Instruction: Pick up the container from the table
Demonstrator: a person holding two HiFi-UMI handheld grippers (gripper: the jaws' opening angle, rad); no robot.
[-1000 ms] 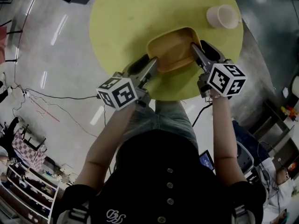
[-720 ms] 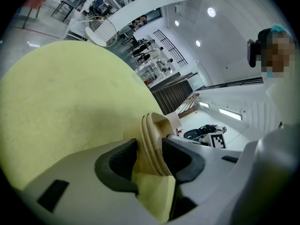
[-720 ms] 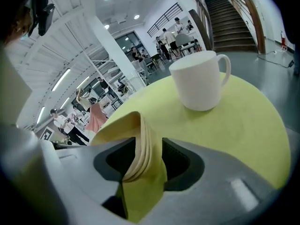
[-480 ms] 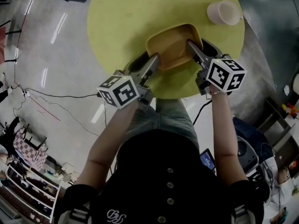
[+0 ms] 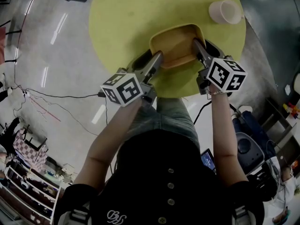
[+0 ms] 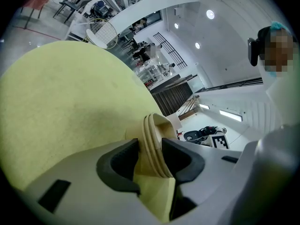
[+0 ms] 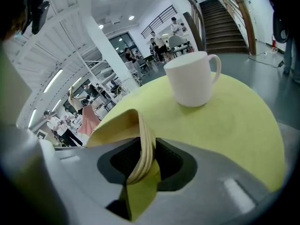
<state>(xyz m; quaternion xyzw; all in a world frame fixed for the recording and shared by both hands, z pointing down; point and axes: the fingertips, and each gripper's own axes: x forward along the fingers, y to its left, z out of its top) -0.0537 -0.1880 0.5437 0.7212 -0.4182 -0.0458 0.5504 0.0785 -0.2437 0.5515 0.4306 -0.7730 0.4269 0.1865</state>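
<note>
The pads (image 6: 174, 159) of the left gripper (image 6: 151, 146) are closed on the ribbed rim of the yellow container (image 5: 176, 43), which stands edge-on between them, and the right gripper (image 7: 147, 149) has just been closing its jaws, whose dark pads now pinch the opposite rim in the same way. Only the two gripper views show this contact. From the head view the jaws are merely seen reaching to the container's left and right ends, below the marker cubes (image 5: 123, 89). The head view alone gives the whole layout: the container sits near the person's edge of a round yellow-green table (image 5: 131, 18), open side up, with a white mug (image 5: 225, 11) well apart from it toward the far right. The right gripper view sees that mug upright with its handle to the right; the left gripper view does not show it. Whether the container's base touches the table, no view settles. Around the table lies a glossy grey floor (image 5: 56, 55) with cables trailing across it. The gripper views open onto a large white hall with ceiling lights, a staircase and distant people. The container's long axis runs across the picture from one gripper to the other, slightly higher at the right end.
</note>
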